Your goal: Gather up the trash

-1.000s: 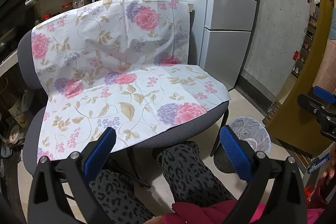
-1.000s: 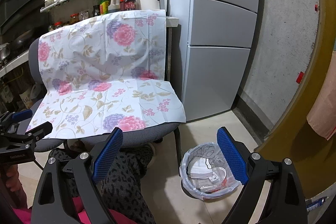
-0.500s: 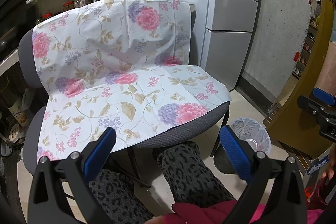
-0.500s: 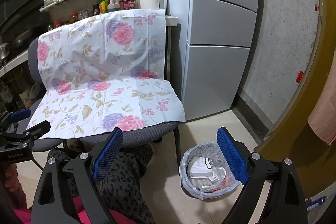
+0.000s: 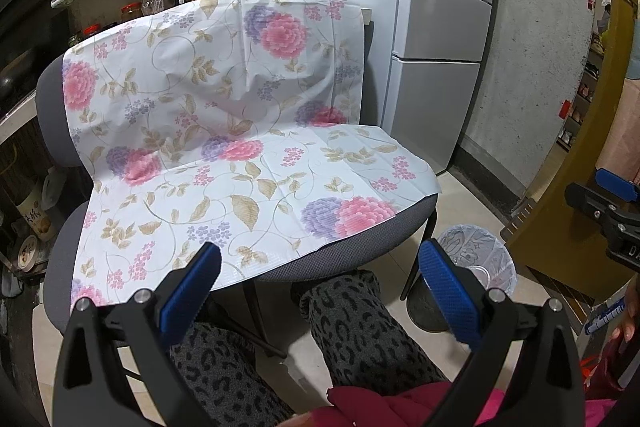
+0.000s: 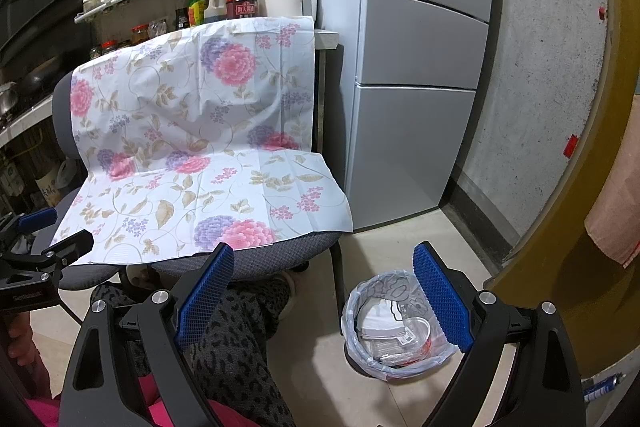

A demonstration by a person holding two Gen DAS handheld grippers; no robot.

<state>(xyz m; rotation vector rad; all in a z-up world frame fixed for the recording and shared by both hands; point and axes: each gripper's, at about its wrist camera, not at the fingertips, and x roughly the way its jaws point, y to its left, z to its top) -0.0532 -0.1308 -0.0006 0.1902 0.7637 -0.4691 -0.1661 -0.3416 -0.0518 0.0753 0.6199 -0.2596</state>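
Little is shifting since the earlier frames. Left gripper point(image 5: 318, 281) and right gripper point(image 6: 320, 287) are hovering wide, empty. Trash bin point(image 6: 394, 331), lower right, is holding light, crumpling wrappers; take the soft liner at its rim.

Both grippers point(image 5: 318, 277) point(image 6: 324, 281) empty, fingers point(image 5: 192, 283) wide apart.

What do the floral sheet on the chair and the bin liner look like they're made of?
Floral sheet: probably thin plastic or coated paper; it keeps sharp fold creases and a faint sheen. Bin liner: thin translucent plastic film with a printed pattern, crinkled over the rim, with trash showing through it.
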